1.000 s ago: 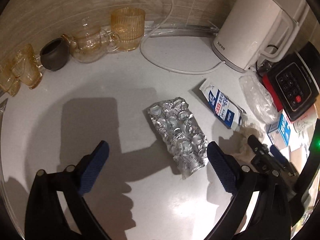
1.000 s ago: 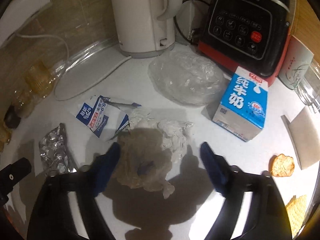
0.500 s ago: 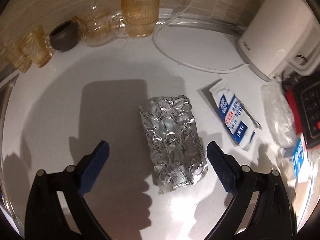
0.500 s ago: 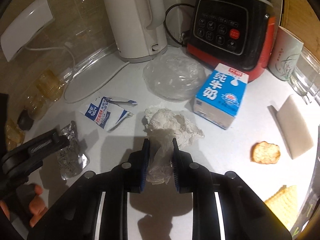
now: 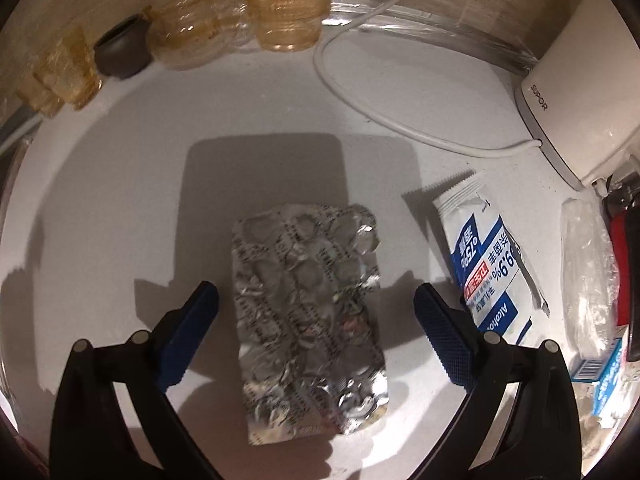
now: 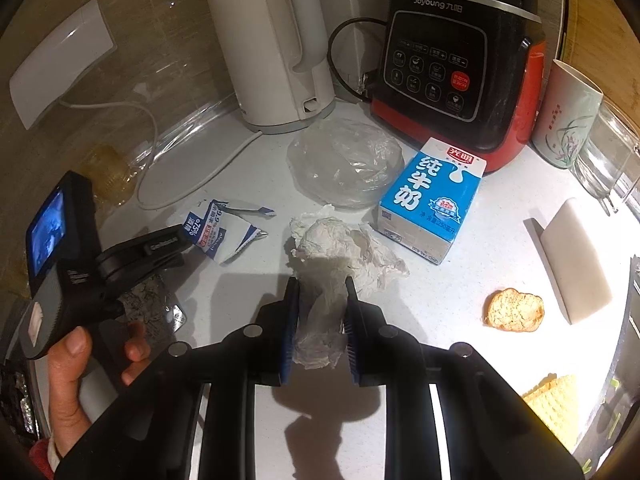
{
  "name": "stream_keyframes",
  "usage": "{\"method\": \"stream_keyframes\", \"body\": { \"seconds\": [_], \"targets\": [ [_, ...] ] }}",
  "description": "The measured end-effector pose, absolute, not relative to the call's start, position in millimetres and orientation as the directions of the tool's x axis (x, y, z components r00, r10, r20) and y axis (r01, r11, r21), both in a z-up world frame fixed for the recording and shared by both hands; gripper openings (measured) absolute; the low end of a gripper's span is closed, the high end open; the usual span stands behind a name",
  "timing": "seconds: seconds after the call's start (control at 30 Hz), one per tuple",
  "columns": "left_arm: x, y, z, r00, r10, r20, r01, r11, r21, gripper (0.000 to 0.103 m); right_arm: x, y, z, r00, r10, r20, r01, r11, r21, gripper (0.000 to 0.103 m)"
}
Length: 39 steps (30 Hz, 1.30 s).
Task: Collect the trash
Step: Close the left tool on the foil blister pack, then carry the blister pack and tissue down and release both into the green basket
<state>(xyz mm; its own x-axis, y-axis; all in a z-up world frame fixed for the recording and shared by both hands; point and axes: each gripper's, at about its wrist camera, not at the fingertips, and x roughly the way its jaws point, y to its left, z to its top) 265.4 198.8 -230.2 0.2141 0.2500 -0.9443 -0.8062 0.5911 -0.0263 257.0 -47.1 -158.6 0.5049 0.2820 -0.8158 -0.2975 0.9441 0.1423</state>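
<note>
Right gripper [image 6: 320, 300] clamped on crumpled tissue [image 6: 340, 248], apparently lifting it off the counter [image 6: 460, 300]. Left gripper [image 5: 316, 304] spread wide, straddling the empty blister pack [image 5: 308, 312] lying flat. Next call: lower, pinch its edges.

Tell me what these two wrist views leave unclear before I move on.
- Blister pack, right wrist view: mostly hidden behind the left gripper; whether any pills remain is unreadable.
- Crumpled tissue: the part clamped by the right gripper is covered by its pads.
- Milk carton, left wrist view: cut off at the frame edge.
</note>
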Motion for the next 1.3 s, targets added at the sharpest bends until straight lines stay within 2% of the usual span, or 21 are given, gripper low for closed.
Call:
{"method": "stream_keyframes", "body": {
  "seconds": [0.27,0.33,0.4,0.87,1.3],
  "targets": [
    [274,195,-232,0.208,0.276,-0.938,-0.81,0.587,-0.007,0.092,258,-46,-156,0.506,0.284,-0.814,-0.295,0.944,0.146,0.022],
    [270,190,-229,0.222,0.294,-0.93,-0.807,0.59,-0.006,0.081,258,-47,-156,0.505,0.285,-0.814,-0.29,0.945,0.151,0.022],
    [262,181,-225,0.236,0.304,-0.923,-0.8,0.6,-0.007,0.063,257,-49,-156,0.506,0.285,-0.814,-0.287,0.946,0.152,0.022],
    [231,172,-195,0.293,0.267,-0.918,-0.766,0.64,-0.058,0.06,224,-59,-135,0.54,0.288,-0.791,-0.283,0.947,0.151,0.022],
    [123,98,-126,0.454,0.218,-0.864,-0.553,0.829,-0.082,0.061,110,-104,-98,0.599,0.269,-0.754,-0.269,0.955,0.127,0.022]
  ]
}}
